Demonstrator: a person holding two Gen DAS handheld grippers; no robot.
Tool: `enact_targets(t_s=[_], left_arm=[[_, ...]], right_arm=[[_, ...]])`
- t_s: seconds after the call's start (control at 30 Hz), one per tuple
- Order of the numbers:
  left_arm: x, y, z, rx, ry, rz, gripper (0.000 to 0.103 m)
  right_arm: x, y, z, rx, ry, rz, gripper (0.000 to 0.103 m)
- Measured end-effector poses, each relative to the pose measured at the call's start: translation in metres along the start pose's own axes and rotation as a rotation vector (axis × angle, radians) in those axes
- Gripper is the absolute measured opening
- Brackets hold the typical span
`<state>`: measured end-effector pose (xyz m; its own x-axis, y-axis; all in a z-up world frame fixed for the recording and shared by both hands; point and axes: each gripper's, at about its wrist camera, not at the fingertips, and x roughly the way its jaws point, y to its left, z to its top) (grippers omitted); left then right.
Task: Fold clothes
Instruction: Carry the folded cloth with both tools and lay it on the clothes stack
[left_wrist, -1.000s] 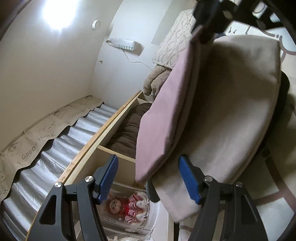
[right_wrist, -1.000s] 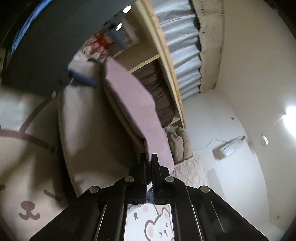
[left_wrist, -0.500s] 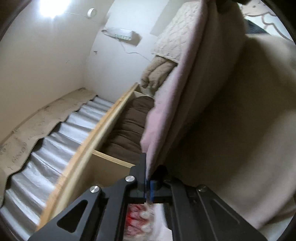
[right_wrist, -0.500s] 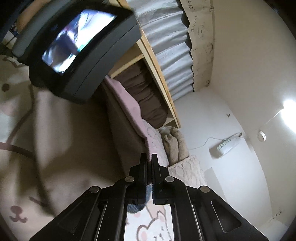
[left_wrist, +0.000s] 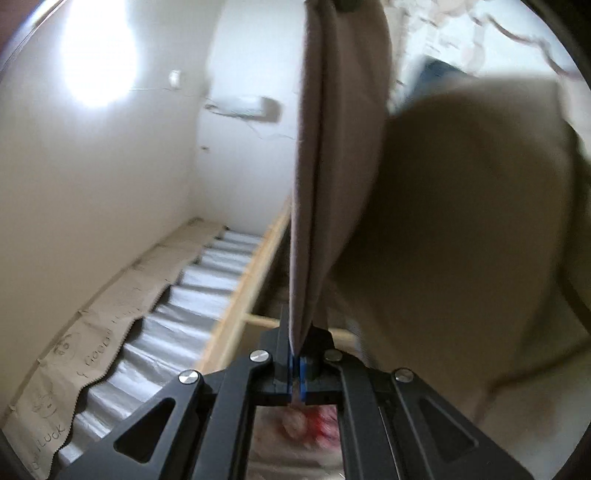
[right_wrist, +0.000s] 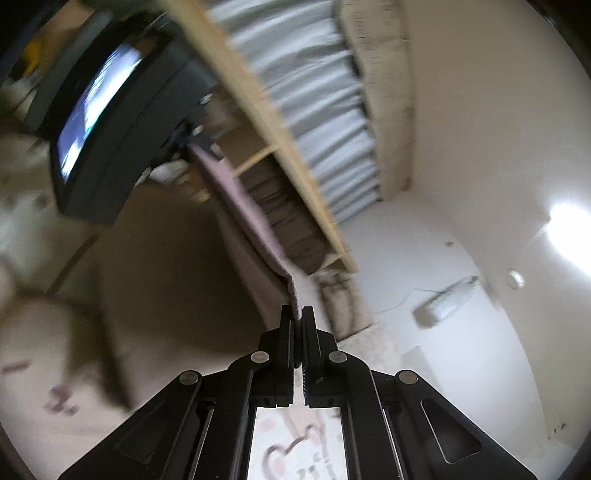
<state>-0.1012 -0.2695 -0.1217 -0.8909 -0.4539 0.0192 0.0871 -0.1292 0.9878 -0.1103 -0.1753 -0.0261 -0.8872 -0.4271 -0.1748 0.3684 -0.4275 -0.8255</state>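
A beige garment with a pinkish edge (left_wrist: 343, 155) hangs stretched between my two grippers, its lower part drooping in a blurred beige fold (left_wrist: 472, 236). My left gripper (left_wrist: 297, 354) is shut on one corner of the garment. My right gripper (right_wrist: 298, 317) is shut on the other corner, and the pinkish edge (right_wrist: 251, 221) runs from it to the left gripper's body (right_wrist: 110, 122) at the upper left. The views are motion-blurred.
A wooden shelf frame (left_wrist: 243, 280) with folded brown bedding (right_wrist: 291, 229) stands beside the garment. A silver corrugated sheet (left_wrist: 177, 317) lies along the wall. A power strip (right_wrist: 447, 299) hangs on the white wall. A bear-print mat (right_wrist: 295, 443) lies below.
My left gripper went from open to shut on the garment's corner. Both grippers have lifted, and the garment's top edge is now pulled taut and upright between them.
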Motion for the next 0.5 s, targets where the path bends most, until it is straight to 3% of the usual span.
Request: enact_targets(t_s=[0.13,0.27,0.4,0.47,0.5], left_arm=[[-0.007,-0.046,-0.008,0.065,0.034,-0.053,0.003],[-0.003,-0.052,-0.009,0.03,0.037,-0.069,0.003],[0.002,-0.053,-0.012,0.042,0.04,-0.074,0.004],[0.002,-0.055,-0.014,0.042,0.045,-0.079,0.006],[0.002,-0.055,-0.015,0.035,0.047,-0.085,0.006]], right_arm=[[-0.001,0.039,-0.019,-0.037,0.053,0.074,0.003],[-0.003,0.073,-0.036,-0.073,0.101,0.142,0.003],[-0.004,0.067,-0.039,-0.008,0.12,0.225,0.003],[-0.005,0.054,-0.039,0.079,0.136,0.289,0.008],[-0.007,0.047,-0.04,0.127,0.143,0.323,0.016]])
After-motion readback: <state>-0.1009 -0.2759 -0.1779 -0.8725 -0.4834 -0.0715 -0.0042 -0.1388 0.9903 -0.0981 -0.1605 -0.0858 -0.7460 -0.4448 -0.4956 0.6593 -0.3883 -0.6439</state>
